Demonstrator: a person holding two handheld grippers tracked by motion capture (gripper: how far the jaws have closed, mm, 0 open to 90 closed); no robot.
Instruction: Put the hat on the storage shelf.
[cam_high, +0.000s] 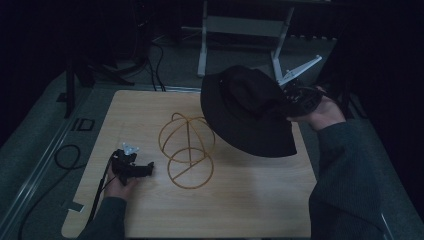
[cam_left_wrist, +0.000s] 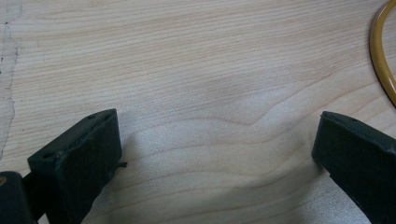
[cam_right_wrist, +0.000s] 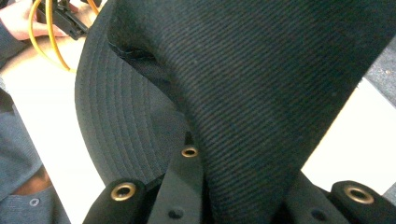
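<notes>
Black twill cloth of a bucket hat (cam_right_wrist: 261, 93) crowds the right gripper view, a fold of its crown pinched between the right gripper's (cam_right_wrist: 243, 205) fingers, with the stitched brim curving away to the left. Seen from the high view, the right gripper (cam_high: 300, 97) holds the hat (cam_high: 245, 112) raised above the far right part of the wooden table (cam_high: 240, 210), brim tilted down toward the person's side and overlapping the table's right edge. Just left of the hat stands a yellow wire hat stand (cam_high: 187, 150), a domed cage of hoops on a ring base, upright near the table's middle and apart from the hat. The left gripper (cam_high: 145, 169) rests low on the table by the near left edge, pointing toward the stand's base; its fingers (cam_left_wrist: 84, 158) are spread wide over bare wood with nothing between them, an arc of the yellow ring (cam_left_wrist: 380, 56) at the frame's right.
</notes>
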